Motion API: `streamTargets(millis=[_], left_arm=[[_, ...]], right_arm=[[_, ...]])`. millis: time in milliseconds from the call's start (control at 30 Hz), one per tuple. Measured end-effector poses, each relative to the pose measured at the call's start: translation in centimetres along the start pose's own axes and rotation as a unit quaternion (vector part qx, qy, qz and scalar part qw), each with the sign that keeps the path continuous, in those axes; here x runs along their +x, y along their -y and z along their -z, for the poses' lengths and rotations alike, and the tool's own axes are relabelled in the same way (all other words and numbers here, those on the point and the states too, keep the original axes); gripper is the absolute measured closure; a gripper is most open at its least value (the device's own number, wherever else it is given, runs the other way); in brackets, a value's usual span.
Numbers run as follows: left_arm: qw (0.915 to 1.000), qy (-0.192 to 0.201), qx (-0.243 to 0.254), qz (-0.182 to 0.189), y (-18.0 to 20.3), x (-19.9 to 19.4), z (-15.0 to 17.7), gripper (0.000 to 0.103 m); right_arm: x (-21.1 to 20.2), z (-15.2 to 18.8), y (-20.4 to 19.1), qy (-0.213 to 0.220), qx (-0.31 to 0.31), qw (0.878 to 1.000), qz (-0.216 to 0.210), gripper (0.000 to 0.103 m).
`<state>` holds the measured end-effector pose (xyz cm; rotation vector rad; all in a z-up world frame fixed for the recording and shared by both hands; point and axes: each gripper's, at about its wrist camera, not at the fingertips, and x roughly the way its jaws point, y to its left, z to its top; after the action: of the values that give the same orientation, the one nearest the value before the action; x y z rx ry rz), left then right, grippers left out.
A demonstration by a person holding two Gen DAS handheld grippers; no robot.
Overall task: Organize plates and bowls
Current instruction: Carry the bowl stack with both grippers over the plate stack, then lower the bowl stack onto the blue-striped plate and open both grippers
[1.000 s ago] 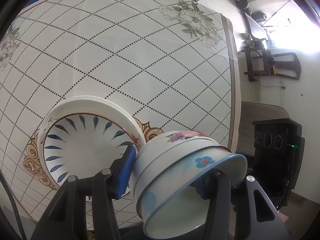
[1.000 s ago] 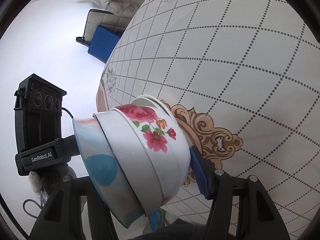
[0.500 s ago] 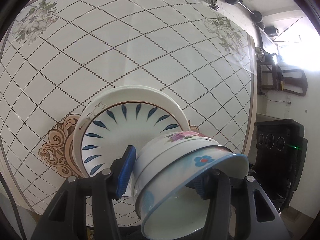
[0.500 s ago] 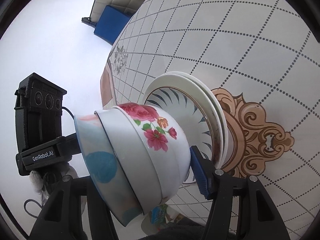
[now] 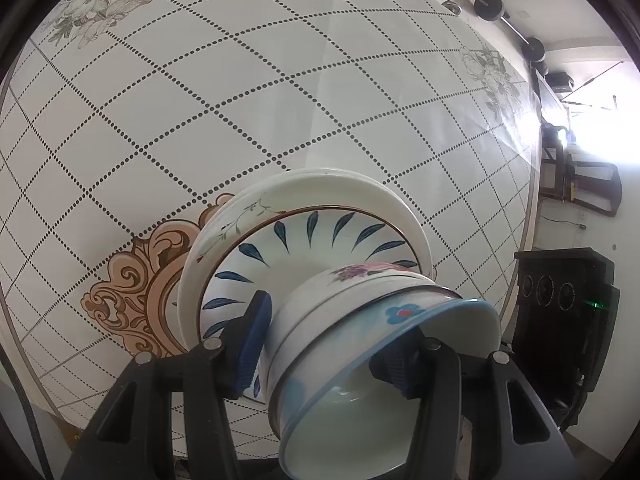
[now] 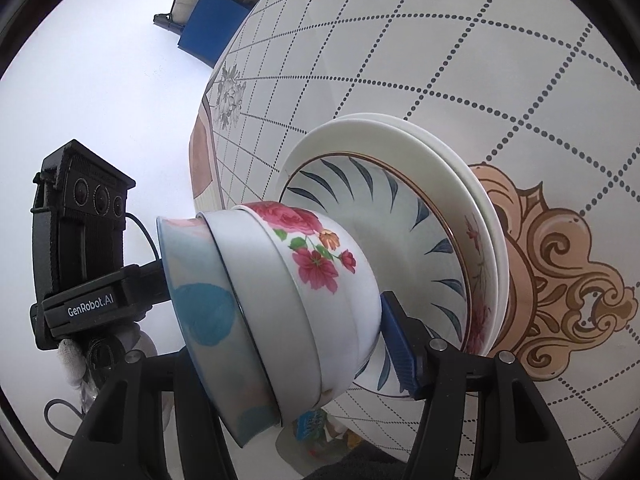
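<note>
A nested stack of bowls (image 5: 360,320) is held from both sides: a pink-flowered white bowl (image 6: 320,256) lowest, a blue-rimmed bowl (image 6: 200,308) outermost. My left gripper (image 5: 324,344) is shut on the stack's rim. My right gripper (image 6: 280,340) is shut on the opposite side. The stack hovers just over a stack of plates (image 5: 304,236) on the table; the top plate has blue leaf marks (image 6: 384,216). Whether the bowls touch the plate I cannot tell.
The round table (image 5: 200,100) has a white cloth with dotted diamond lines and tan scrollwork (image 6: 560,280) beside the plates. The other gripper's black body (image 6: 80,248) shows at left. A blue chair (image 6: 216,28) and dark furniture (image 5: 580,184) stand beyond the table's edge.
Both grippers have carried the bowl stack over the table toward the plates. The plates now lie directly under and behind the bowls, much closer than before.
</note>
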<state>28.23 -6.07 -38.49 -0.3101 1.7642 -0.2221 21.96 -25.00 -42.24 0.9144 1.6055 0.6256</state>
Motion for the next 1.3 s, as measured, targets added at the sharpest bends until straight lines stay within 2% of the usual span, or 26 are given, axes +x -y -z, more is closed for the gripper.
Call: streamTargets(millis=[633, 1300], left_arm=[[0.9996, -0.011, -0.025, 0.008, -2.1, 1.6, 0.2, 0.054], [0.9996, -0.005, -0.027, 0.011, -1.9, 1.2, 0.5, 0.055]], right_arm=[[1.5, -0.8, 0.2, 0.0, -0.003, 0.999, 0.032, 0.041], [2.4, -1.4, -0.6, -0.003, -0.008, 0.998, 0.066, 0.041]])
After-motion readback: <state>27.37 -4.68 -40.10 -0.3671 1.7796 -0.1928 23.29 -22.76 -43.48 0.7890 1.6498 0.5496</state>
